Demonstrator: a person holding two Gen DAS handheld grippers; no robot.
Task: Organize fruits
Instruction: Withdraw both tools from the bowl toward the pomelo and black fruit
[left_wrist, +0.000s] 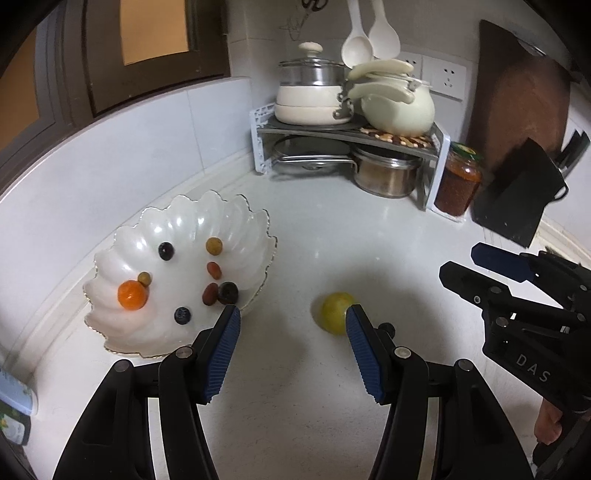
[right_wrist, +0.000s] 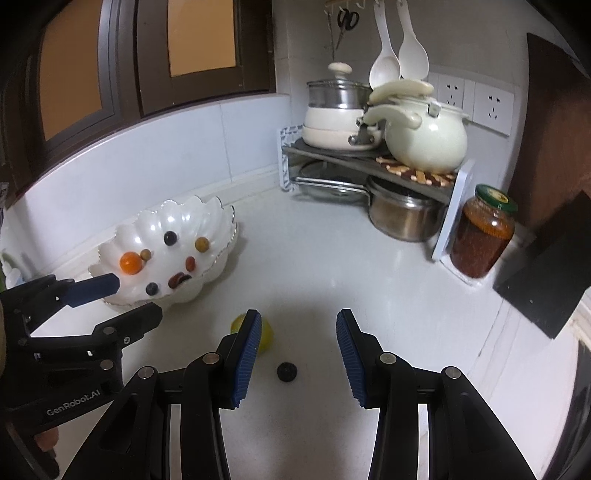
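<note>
Nearly done: eight small fruits in scalloped bowl (left_wrist: 177, 229) near bench's back-left edge; yellow fruit (left_wrist: 334, 312) and dark berry (right_wrist: 287, 371) left mid-bench; left claw (left_wrist: 291, 350) and right claw (right_wrist: 295, 354) both wide, empty.

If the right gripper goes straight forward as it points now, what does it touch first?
Most likely the small dark fruit, which lies on the white counter between the fingers of the open right gripper. The yellow fruit sits beside the left finger, slightly off that line. Depth is uncertain.

White countertop (right_wrist: 332, 258) meets white tiled wall (right_wrist: 166, 147); dark-framed window (right_wrist: 201, 37) glows amber; corner rack (left_wrist: 351, 129) holds pots.
</note>
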